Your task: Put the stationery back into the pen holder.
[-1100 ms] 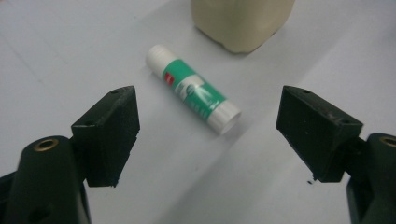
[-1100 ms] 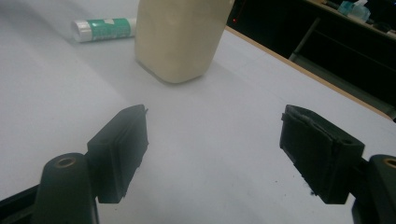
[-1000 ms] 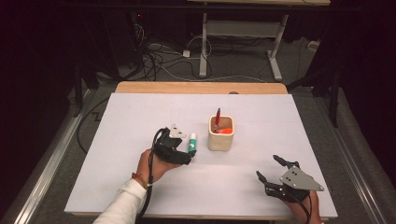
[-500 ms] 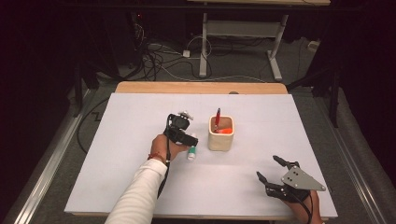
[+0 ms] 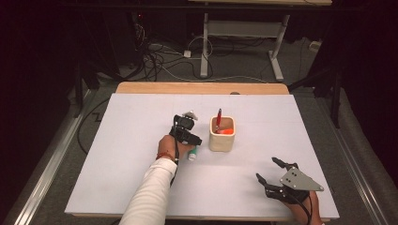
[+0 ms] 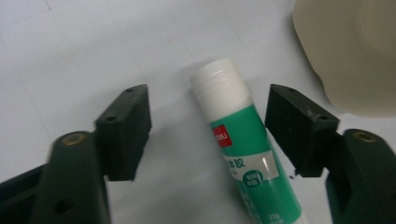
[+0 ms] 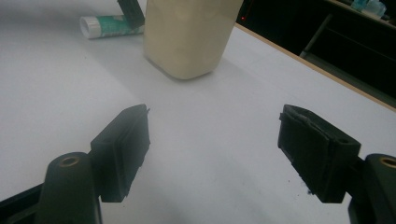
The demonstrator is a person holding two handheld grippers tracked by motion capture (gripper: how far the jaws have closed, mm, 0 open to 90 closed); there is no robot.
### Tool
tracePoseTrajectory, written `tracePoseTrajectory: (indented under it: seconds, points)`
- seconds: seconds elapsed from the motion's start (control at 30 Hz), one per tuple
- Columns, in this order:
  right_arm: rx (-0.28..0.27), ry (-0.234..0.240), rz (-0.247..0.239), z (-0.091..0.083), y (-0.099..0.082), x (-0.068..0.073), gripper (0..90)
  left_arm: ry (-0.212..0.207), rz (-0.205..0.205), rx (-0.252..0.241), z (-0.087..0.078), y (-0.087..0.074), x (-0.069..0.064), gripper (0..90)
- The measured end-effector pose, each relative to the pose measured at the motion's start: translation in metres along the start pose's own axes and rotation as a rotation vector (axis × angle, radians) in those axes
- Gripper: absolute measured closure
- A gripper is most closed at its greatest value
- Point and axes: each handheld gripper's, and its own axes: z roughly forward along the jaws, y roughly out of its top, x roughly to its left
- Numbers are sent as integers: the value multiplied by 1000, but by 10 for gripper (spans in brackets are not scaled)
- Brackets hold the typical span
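Glue stick [image 6: 238, 140] flat on table [image 5: 141, 140], just left of cream cup [image 5: 221, 134]. Left gripper [image 6: 208, 126] now down astride it, jaws just been closing, pads not yet touching; pickup looks imminent. Right gripper [image 7: 215, 149] spread wide, nothing btwn, parked near front edge.

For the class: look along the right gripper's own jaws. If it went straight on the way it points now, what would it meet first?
Probably the cream cup. The right gripper stands open over bare white table, and the cup is the first thing ahead, slightly left of centre. The glue stick lies further left, off that line. Depth is hard to judge.
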Motion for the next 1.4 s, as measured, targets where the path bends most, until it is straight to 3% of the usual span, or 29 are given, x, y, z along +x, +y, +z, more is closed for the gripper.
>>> tracePoseTrajectory:
  seconds: [0.13, 0.27, 0.43, 0.53, 0.63, 0.73, 0.87, 1.17, 1.4]
  points:
    - [3, 12, 3, 1, 0, 1, 267, 15, -25, 16, 4, -2, -4, 499]
    - [2, 15, 5, 0, 0, 1, 268, 34, -56, 13, 4, -3, -4, 540]
    - [1, 16, 4, 0, 0, 0, 269, 48, -44, 12, 5, -2, -8, 622]
    - [3, 18, 4, 1, 0, 0, 269, 49, -39, 6, 4, -3, -8, 625]
    - [0, 17, 4, 0, 0, 0, 269, 69, -19, -18, 4, -5, -10, 627]
    - [-4, 18, 4, -1, 1, 0, 269, 61, 2, -41, 3, -7, -10, 628]
    - [-6, 14, 5, -1, 0, 0, 269, 55, 66, -78, -3, -8, -11, 628]
    - [-13, 15, 3, -2, 1, 0, 269, -13, 124, -195, -21, -14, -10, 628]
    - [-22, 18, 0, -3, 2, 1, 269, -33, 165, -300, -36, -24, -4, 628]
